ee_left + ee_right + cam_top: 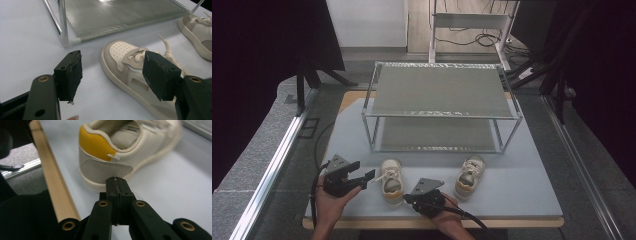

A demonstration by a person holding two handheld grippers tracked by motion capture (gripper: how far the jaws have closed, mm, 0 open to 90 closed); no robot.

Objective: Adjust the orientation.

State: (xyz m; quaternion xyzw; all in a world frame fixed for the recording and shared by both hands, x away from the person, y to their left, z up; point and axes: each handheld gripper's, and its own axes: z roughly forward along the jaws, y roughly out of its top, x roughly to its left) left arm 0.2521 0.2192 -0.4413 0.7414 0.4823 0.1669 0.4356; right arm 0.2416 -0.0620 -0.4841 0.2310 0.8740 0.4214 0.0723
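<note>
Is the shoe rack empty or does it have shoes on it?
Empty. Both shelves of the rack are bare; the two shoes sit on the table in front.

Even, soft overhead light, dark surrounds, faint shadows (right gripper view blurred).

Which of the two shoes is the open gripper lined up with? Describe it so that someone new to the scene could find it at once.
Start at the two-shelf metal rack in the middle of the pale table. Two cream shoes lie in front of it, toes toward the rack. It is the left shoe, beside the open left gripper, with its laces trailing loose; the right shoe lies apart, past the right gripper.
</note>
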